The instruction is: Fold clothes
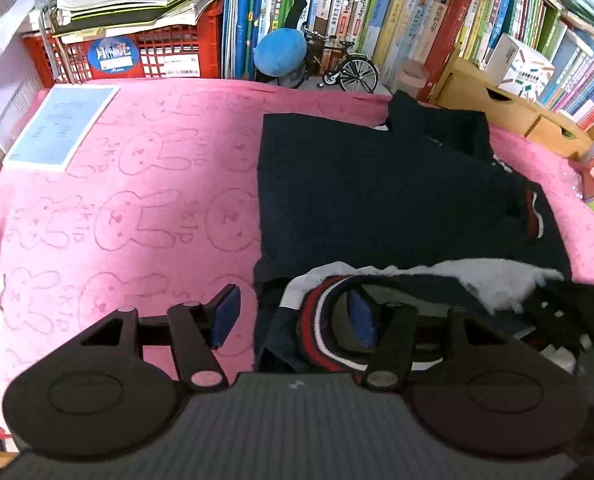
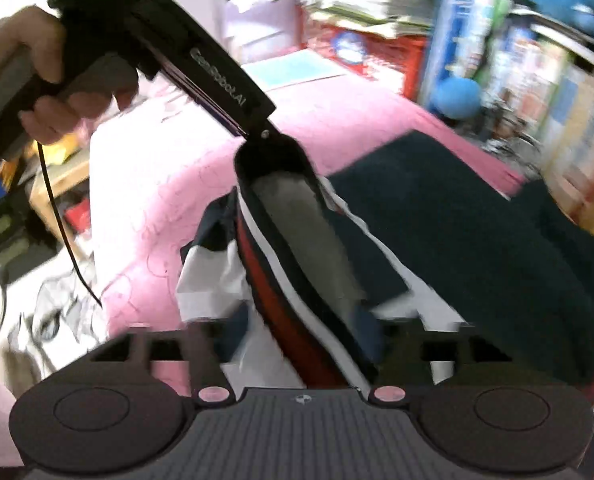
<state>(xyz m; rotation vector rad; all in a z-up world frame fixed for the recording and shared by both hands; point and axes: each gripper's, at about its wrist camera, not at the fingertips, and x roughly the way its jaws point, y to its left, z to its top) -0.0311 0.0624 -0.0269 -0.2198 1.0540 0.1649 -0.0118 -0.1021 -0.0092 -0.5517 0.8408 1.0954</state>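
Left wrist view: we are holding our left gripper [image 1: 293, 316] wide open over the pink bunny-print cloth [image 1: 137, 200], beside the navy garment [image 1: 377, 192] lying below bookshelves [image 1: 377, 20]. Our right gripper's [image 2: 301, 340] jaw state is too blurred to tell.

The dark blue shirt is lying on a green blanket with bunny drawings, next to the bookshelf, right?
Not quite: the blanket is pink, not green, as the left wrist view shows. The dark blue shirt does lie on it, with bunny drawings around, next to the bookshelf.
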